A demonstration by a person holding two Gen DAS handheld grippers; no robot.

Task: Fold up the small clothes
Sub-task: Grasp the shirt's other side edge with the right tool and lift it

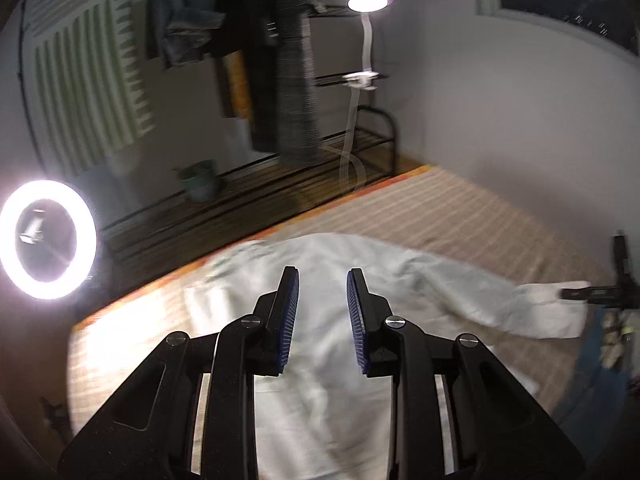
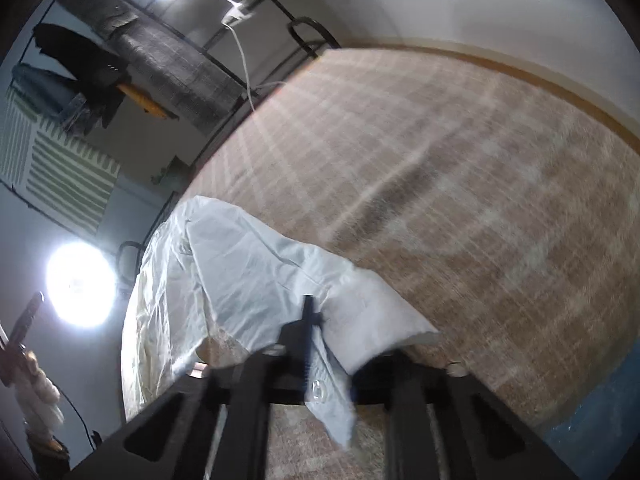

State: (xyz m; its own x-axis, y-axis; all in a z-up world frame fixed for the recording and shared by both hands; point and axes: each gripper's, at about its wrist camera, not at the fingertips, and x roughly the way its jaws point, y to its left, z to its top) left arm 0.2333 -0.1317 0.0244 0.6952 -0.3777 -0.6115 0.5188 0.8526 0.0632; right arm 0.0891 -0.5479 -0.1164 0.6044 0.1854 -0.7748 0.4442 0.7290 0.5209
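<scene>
My left gripper hangs over the white shirt with its jaws spread and nothing between them. My right gripper is pressed together on the sleeve cuff, lifting it off the checked bedspread. The shirt lies spread across the bed's near side. To fold well, I carry the sleeve across the body, keeping it taut and low. Blur makes the far edge hard to read, possibly rumpled.

Left claw: black linkage arms, silver screws, ribbed blue pads.
</scene>
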